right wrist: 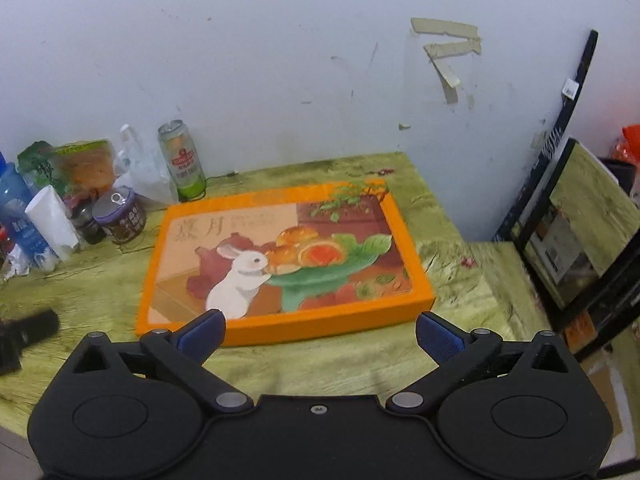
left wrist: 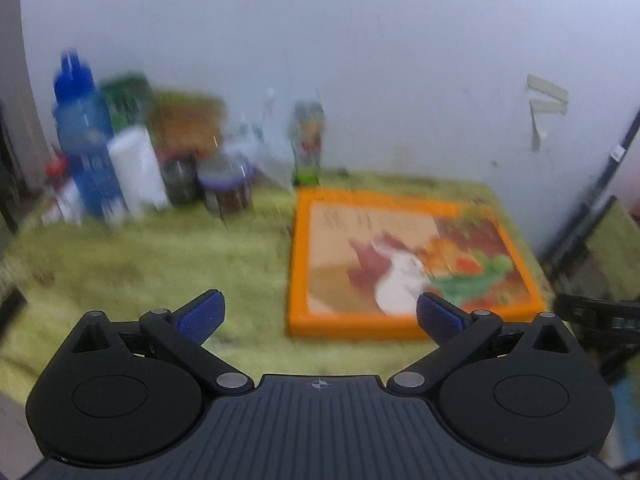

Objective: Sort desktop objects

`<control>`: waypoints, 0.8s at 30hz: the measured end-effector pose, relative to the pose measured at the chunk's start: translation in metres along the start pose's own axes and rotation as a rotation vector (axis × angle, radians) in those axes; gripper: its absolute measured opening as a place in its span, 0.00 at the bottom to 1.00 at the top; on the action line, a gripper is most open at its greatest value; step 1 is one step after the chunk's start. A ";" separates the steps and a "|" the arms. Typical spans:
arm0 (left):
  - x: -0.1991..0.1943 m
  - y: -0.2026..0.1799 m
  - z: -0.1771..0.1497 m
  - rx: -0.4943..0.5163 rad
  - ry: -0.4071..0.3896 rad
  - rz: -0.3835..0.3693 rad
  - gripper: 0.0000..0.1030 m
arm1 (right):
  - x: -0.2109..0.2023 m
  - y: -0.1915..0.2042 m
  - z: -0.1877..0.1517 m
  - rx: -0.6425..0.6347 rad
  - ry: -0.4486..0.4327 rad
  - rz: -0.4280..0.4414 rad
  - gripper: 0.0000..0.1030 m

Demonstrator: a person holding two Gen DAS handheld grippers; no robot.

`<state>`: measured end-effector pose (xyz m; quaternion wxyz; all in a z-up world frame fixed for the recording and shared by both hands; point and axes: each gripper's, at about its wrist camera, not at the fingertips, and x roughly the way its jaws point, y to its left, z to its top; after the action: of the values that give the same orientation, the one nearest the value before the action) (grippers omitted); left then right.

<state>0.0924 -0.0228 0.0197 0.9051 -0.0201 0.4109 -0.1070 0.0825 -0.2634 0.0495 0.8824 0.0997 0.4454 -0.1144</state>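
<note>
Pale, scuffed wall [right wrist: 280, 40] backs a bench [right wrist: 360, 364] draped in a yellow-green cloth, and everything to be sorted sits on it. Both of my tongs hang above the near edge with nothing in them: the left tongs [left wrist: 320, 316] gape wide, and the right tongs [right wrist: 320, 326] gape just as wide, the blue pads clear of every object.

Flat on the cloth lies the orange box [right wrist: 280, 256] with the rabbit picture, lid closed. Far left against the wall stands the clutter: a blue bottle [left wrist: 86, 140], a white tube [right wrist: 52, 220], a small purple-lidded tin [right wrist: 120, 220], a green-and-white can [right wrist: 182, 160], and snack packets [right wrist: 80, 164] behind them. They crowd together, some touching.

I judge I'm between steps, with no object in hand and the next one still to be chosen. The left view is smeared, so I'd aim by the right one. Next comes a pick from the cluster, probably the can or the tin, since each has some room around it. I'd come down straight so the neighbours don't topple.
</note>
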 end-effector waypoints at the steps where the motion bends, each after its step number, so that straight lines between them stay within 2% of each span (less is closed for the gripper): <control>1: -0.003 0.001 -0.003 -0.021 0.001 -0.010 1.00 | 0.000 0.002 -0.003 0.003 0.004 0.001 0.99; 7: -0.008 -0.007 -0.016 -0.110 0.021 0.107 1.00 | 0.010 0.011 -0.016 -0.035 0.048 0.006 0.99; 13: -0.009 -0.021 -0.025 -0.123 0.046 0.192 1.00 | 0.016 0.012 -0.020 -0.085 0.079 0.026 0.99; 24: -0.011 -0.024 -0.027 -0.133 0.050 0.224 1.00 | 0.015 0.014 -0.022 -0.109 0.074 0.048 0.99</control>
<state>0.0610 -0.0428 0.0128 0.8976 -0.0313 0.4392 0.0215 0.0781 -0.2458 0.0256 0.8718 0.0661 0.4809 -0.0650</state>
